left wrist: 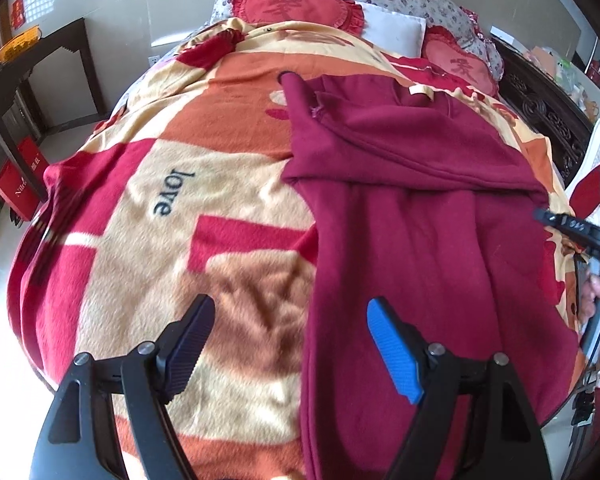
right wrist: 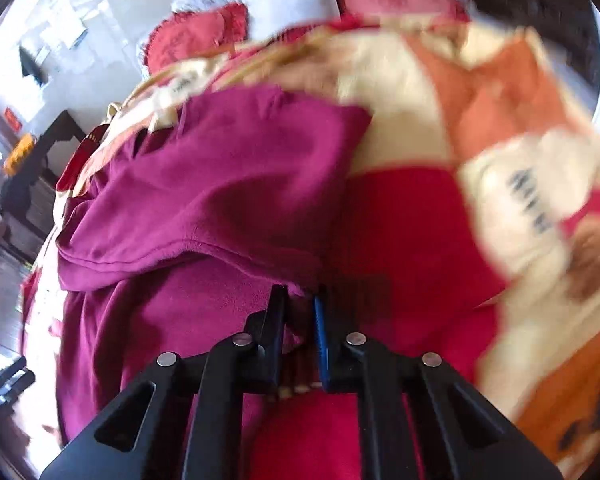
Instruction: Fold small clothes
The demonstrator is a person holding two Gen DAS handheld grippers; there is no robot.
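Note:
A maroon fleece garment (left wrist: 412, 216) lies flat on the patterned blanket (left wrist: 140, 208), its upper part folded down over the lower part. My left gripper (left wrist: 292, 316) is open, hovering above the garment's near left edge, one finger over the blanket and the blue-padded finger over the cloth. In the right wrist view the same garment (right wrist: 204, 184) shows, blurred. My right gripper (right wrist: 300, 300) is nearly closed, its jaws pinching the garment's right edge at the fold. The right gripper also shows at the far right of the left wrist view (left wrist: 580, 232).
The blanket covers a bed with red heart pillows (left wrist: 296, 4) and a white pillow (left wrist: 392, 32) at the head. A dark wooden table (left wrist: 32, 76) and red boxes (left wrist: 16, 188) stand left of the bed. A carved dark headboard (left wrist: 540, 108) runs along the right.

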